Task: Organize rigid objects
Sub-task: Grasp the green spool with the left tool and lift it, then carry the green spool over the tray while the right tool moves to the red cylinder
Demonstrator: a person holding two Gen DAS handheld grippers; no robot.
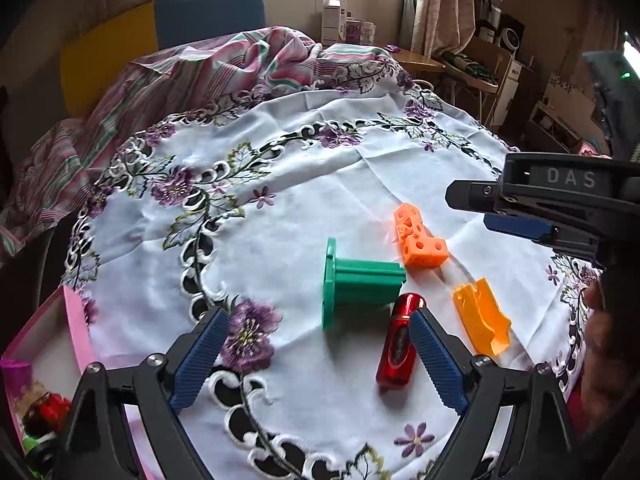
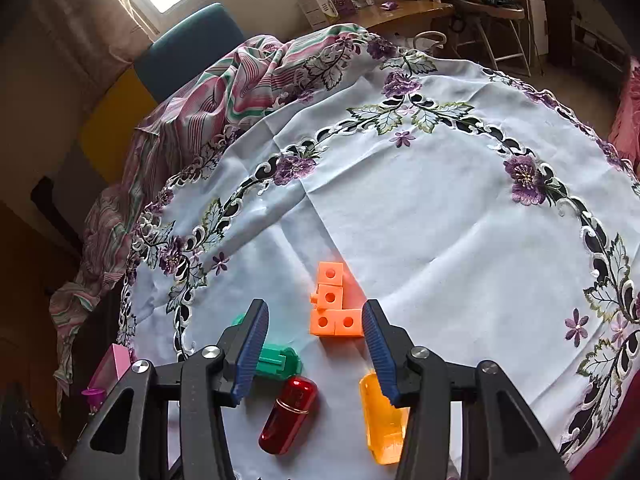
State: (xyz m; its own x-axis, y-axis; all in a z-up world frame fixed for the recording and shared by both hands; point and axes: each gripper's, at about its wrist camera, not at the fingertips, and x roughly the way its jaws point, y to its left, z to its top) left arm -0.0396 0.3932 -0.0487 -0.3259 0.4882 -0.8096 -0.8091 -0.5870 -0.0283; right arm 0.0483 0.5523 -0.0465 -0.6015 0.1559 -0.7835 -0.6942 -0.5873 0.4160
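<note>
Between the spread jaws of the right gripper (image 2: 316,344) lies an orange L of holed cubes (image 2: 334,306); a glossy red capsule (image 2: 288,414) sits nearer its base, a green flanged block (image 2: 276,362) behind its left finger. Left gripper (image 1: 318,354) — jaws apart, empty — has the capsule touching or just beside its right pad, an amber clip (image 1: 482,320) beyond it.
</note>
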